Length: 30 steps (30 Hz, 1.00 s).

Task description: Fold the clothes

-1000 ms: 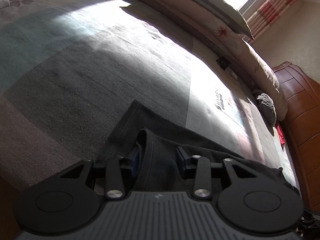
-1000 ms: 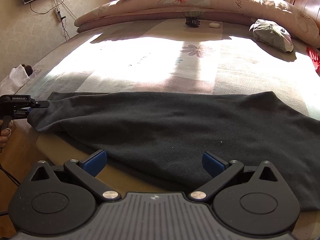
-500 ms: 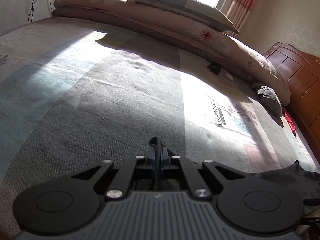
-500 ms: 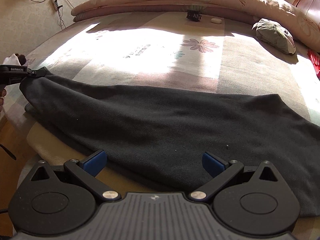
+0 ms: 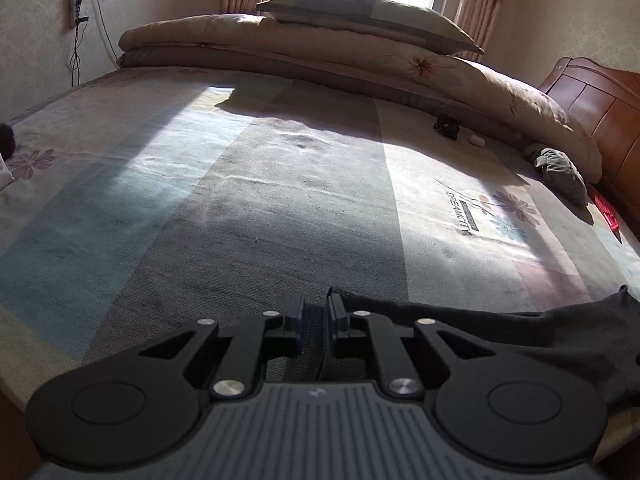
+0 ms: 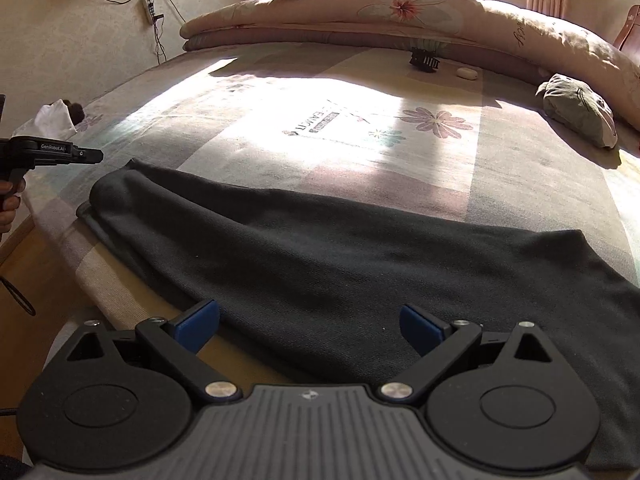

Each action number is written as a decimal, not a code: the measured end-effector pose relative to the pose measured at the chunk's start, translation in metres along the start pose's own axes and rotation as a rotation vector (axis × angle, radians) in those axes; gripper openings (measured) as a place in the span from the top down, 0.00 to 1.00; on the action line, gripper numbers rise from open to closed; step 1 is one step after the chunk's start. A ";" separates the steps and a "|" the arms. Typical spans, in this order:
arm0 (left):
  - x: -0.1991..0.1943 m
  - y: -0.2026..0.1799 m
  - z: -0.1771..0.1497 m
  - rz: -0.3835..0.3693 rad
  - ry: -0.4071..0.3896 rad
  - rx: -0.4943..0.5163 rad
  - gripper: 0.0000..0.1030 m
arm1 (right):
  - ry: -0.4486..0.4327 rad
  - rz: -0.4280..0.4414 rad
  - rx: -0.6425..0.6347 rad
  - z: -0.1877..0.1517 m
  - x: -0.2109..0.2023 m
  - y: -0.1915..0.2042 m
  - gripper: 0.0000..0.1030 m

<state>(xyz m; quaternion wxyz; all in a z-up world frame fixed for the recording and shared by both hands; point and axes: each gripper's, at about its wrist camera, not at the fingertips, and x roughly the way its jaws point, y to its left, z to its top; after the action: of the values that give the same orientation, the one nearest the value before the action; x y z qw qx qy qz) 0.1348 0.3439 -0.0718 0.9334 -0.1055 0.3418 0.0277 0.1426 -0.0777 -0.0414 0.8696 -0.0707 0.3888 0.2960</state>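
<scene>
Left wrist view
- Left tongs: the jaws stand nearly together with a narrow gap; they have just been easing apart a little. No cloth shows between the tips; through the gap only the bed cover and a dark strip show.
- Dark garment: lies to the right of the tongs; its near corner sits just beside the right finger. Whether it touches that finger cannot be told.
- Bed: striped cover with flower prints, part in sunlight, part in shade.
- Far end: a rolled quilt with a pillow on top.

Right wrist view
- Right tongs: spread wide, the blue pads well apart; the jaws have just been closing slightly. Nothing is pinched.
- Dark garment: spread flat along the near edge of the bed, running from the left to the right border. Its near hem passes between and beneath the two pads.
- Left tongs: seen at the left border, held by a hand, above and clear of the garment's rounded left end.
- Small bundle: grey-green, on the far right of the bed, well apart from the garment.
</scene>
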 end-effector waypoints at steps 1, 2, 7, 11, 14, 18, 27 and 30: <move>-0.001 -0.004 -0.002 -0.010 0.009 0.009 0.85 | -0.008 0.030 -0.020 0.001 0.000 0.004 0.20; 0.000 -0.009 -0.005 -0.011 0.020 0.018 0.85 | -0.011 0.056 -0.044 0.001 0.000 0.009 0.24; 0.008 -0.007 -0.029 0.022 0.055 -0.032 0.73 | -0.035 0.086 -0.192 0.002 -0.003 0.037 0.27; 0.016 0.000 -0.042 0.061 0.051 -0.035 0.56 | -0.035 0.104 -0.233 -0.001 -0.004 0.044 0.27; 0.017 -0.002 -0.042 0.067 0.032 -0.030 0.53 | -0.024 0.101 -0.219 -0.002 -0.002 0.040 0.27; 0.016 -0.012 -0.040 0.050 0.006 0.026 0.53 | -0.011 0.082 -0.193 -0.004 0.000 0.033 0.27; 0.014 -0.023 -0.042 0.038 0.025 0.089 0.92 | 0.019 0.006 -0.179 -0.021 -0.002 0.015 0.27; 0.005 -0.024 -0.036 0.025 0.010 0.072 0.93 | 0.020 -0.078 -0.272 -0.030 -0.005 0.011 0.27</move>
<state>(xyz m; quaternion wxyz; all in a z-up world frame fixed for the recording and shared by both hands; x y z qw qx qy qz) 0.1184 0.3125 -0.0977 0.9345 -0.0677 0.3484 0.0266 0.1150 -0.0811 -0.0573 0.8590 -0.2058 0.3505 0.3112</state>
